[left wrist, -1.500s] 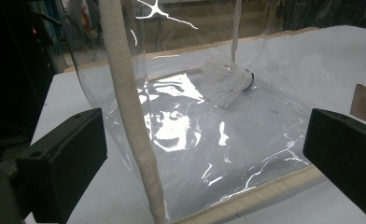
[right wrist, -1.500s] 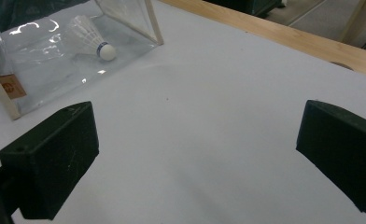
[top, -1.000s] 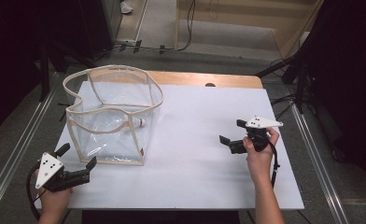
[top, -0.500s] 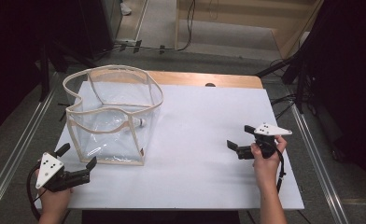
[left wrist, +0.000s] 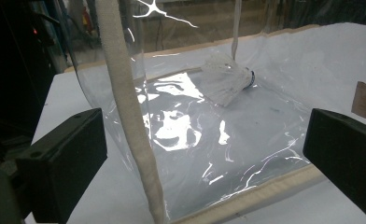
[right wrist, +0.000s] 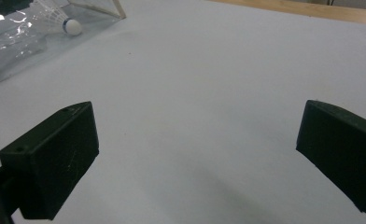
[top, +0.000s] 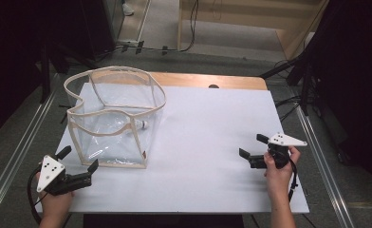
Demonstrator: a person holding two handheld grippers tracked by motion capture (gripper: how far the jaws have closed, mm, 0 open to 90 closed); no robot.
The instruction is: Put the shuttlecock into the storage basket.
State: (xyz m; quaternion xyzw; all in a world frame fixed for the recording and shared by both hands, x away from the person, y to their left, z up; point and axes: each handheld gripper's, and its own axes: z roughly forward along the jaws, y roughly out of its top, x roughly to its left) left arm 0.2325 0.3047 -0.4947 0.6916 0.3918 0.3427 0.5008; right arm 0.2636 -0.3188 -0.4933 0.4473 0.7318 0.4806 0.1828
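Observation:
A clear plastic bag (top: pixel 113 111) with beige trim stands open on the left of the white tabletop (top: pixel 212 118). A white shuttlecock (top: pixel 142 124) lies inside it, near its right wall. My left gripper (top: pixel 79 158) is open at the near left, just in front of the bag's near corner. In the left gripper view, the left gripper (left wrist: pixel 207 151) faces the bag's beige corner seam (left wrist: pixel 125 107), with the shuttlecock (left wrist: pixel 228 81) behind the plastic. My right gripper (top: pixel 252 146) is open and empty at the near right. Past the open right gripper (right wrist: pixel 195 140), the shuttlecock (right wrist: pixel 59 21) lies far off.
A wooden strip (top: pixel 208 80) runs along the table's far edge. Metal rails (top: pixel 317 142) flank the table on both sides. Cables and dark stands sit on the floor beyond. Bare white surface lies between the bag and the right gripper.
My right gripper has moved right and nearer to the person, staying open. The left gripper, bag and shuttlecock have not moved.

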